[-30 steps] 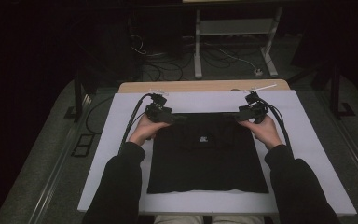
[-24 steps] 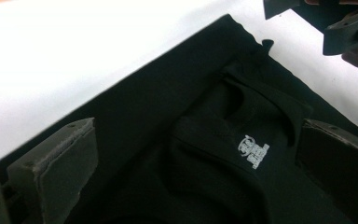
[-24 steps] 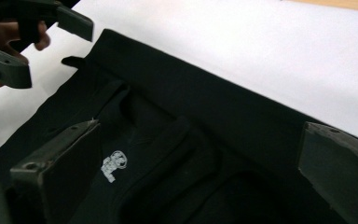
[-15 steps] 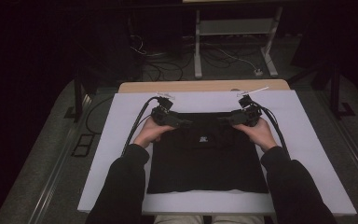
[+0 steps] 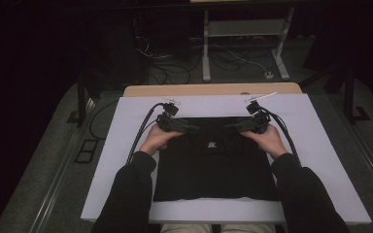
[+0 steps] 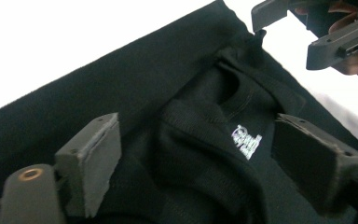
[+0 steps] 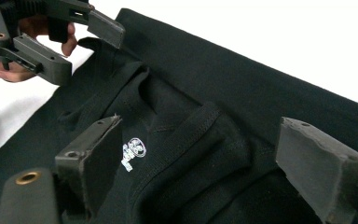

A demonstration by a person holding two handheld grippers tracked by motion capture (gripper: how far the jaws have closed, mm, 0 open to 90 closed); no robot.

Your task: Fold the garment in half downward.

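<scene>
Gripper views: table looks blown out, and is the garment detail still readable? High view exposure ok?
Left gripper view: white table clipped, black garment weave and white label sharp, near jaws soft. Right gripper view: the same clipping, stitching legible. High view: dim, the garment is a flat dark patch, surroundings almost black.

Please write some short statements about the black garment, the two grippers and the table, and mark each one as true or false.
1. The black garment lies on a white table cover. True.
2. The left gripper is shut on the cloth. False: its jaws stand wide apart over the collar area, in the left gripper view.
3. The small white label sits between the two grippers. True.
4. The right gripper rests at the near hem of the garment. False: it is at the far edge, by the neckline.
5. The garment is bright red. False: it is black.
</scene>
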